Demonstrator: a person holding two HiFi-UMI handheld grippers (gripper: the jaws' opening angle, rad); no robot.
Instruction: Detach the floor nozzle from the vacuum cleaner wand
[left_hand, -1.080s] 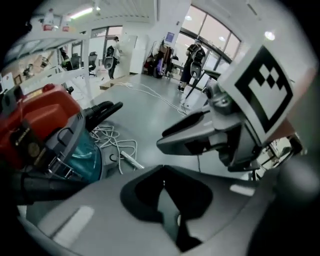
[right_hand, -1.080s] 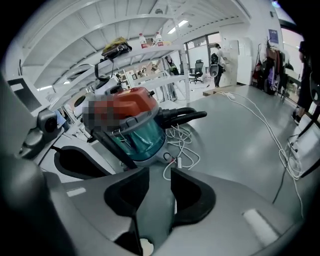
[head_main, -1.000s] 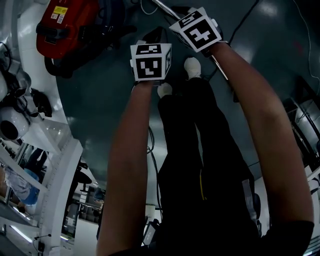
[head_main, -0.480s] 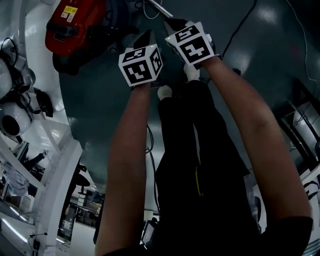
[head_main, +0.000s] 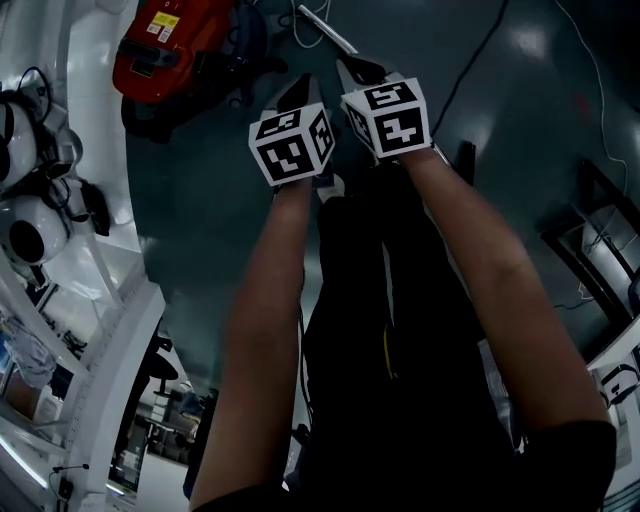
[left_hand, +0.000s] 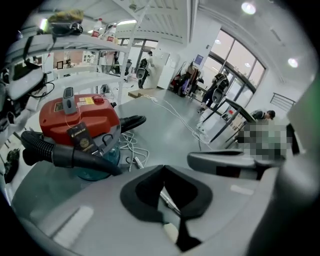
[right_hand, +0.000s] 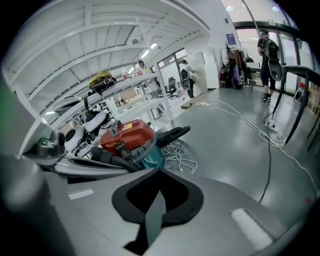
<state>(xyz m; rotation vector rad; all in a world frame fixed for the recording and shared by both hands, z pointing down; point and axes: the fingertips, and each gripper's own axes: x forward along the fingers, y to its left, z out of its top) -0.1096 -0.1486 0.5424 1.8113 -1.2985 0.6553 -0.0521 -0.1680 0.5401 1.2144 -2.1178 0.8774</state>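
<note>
Two bare forearms are stretched forward and down in the head view, side by side above the person's dark trousers (head_main: 380, 330), each ending in a marker cube. The left gripper (left_hand: 163, 170) is fully closed, its jaws met with nothing seen clamped. The right gripper (right_hand: 159, 172) is likewise shut and empty. Both are pointed slantwise at the floor (head_main: 520, 90). The wand (head_main: 325, 25) is seen as a thin pale tube lying on the floor just beyond the grippers; the floor nozzle cannot be made out. The red vacuum cleaner (head_main: 165, 40), with its black hose (left_hand: 60, 155), is set on the glossy grey-green floor beside white shelving (head_main: 135, 310). A white cord (right_hand: 180, 160) is coiled next to it.
</note>
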